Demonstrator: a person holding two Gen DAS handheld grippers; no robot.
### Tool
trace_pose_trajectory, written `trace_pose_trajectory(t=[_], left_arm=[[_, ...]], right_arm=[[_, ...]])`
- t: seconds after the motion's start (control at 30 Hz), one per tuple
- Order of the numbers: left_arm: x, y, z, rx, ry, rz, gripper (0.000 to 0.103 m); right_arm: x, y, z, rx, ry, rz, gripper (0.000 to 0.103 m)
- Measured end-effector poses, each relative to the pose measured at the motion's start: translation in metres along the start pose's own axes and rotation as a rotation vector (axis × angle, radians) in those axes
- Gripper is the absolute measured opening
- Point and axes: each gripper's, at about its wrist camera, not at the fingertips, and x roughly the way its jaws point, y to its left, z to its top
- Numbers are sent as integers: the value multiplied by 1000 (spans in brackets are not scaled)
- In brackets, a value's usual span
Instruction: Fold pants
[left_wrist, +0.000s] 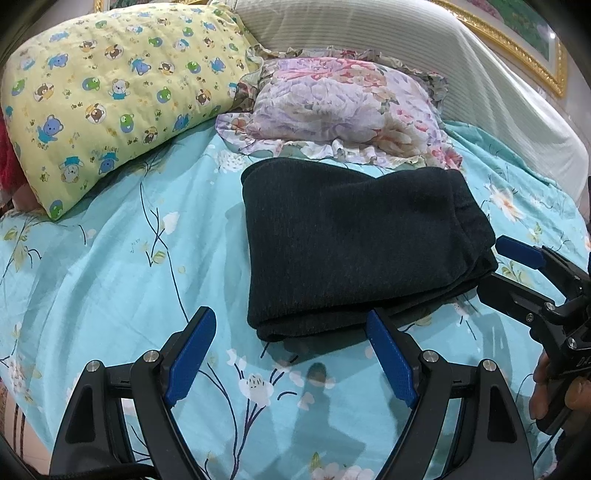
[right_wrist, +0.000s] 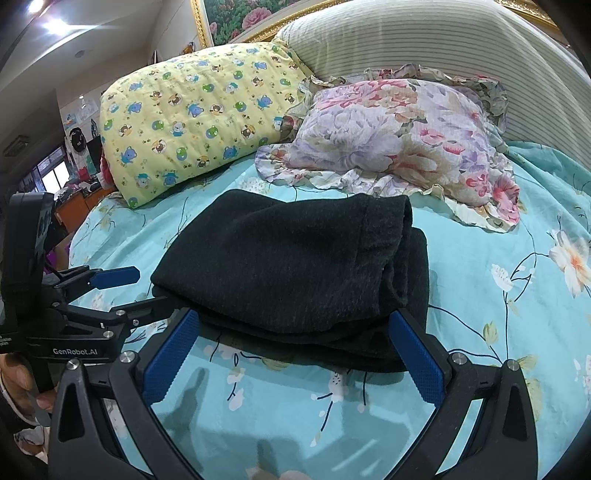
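The fingers (left_wrist: 192, 354) of our left gripper (left_wrist: 291, 358) are spread wide with blue pads facing each other, and they hold nothing; only the turquoise flowered bedsheet (left_wrist: 110, 280) shows between them. The right-hand finger of this pair reaches the near edge of the pants (left_wrist: 354, 243), though we cannot tell whether it touches the cloth. Our right gripper (right_wrist: 295, 354) is also wide open and empty-handed, its two blue-padded fingers (right_wrist: 417, 358) set at the near edge of the pants (right_wrist: 288, 266), one near each front corner of the bundle.

The pants are dark, nearly black knit fabric, folded into a thick rectangular stack with several layers showing along the right side. They lie flat on the bed, near its middle, just in front of the pillows.

Behind the pants rests a floral pillow (left_wrist: 343, 107) in pink and lilac with a ruffled edge. To its left sits a yellow pillow (left_wrist: 107, 88) printed with cartoon bears. A pale ribbed headboard cover (left_wrist: 424, 48) rises behind both, and a gold picture frame (left_wrist: 517, 44) hangs above it.

From the left camera, the right gripper (left_wrist: 495, 266) enters at the right edge, with a hand (left_wrist: 554, 391) gripping its handle.
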Motion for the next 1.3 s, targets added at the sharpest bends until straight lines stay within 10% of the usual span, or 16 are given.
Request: trace_pose_trajectory(t=[1.3], left_arm=[[-4,-1,22,0,-41,0,84]], right_arm=[[-2,-5,10,23,-16,-2,102]])
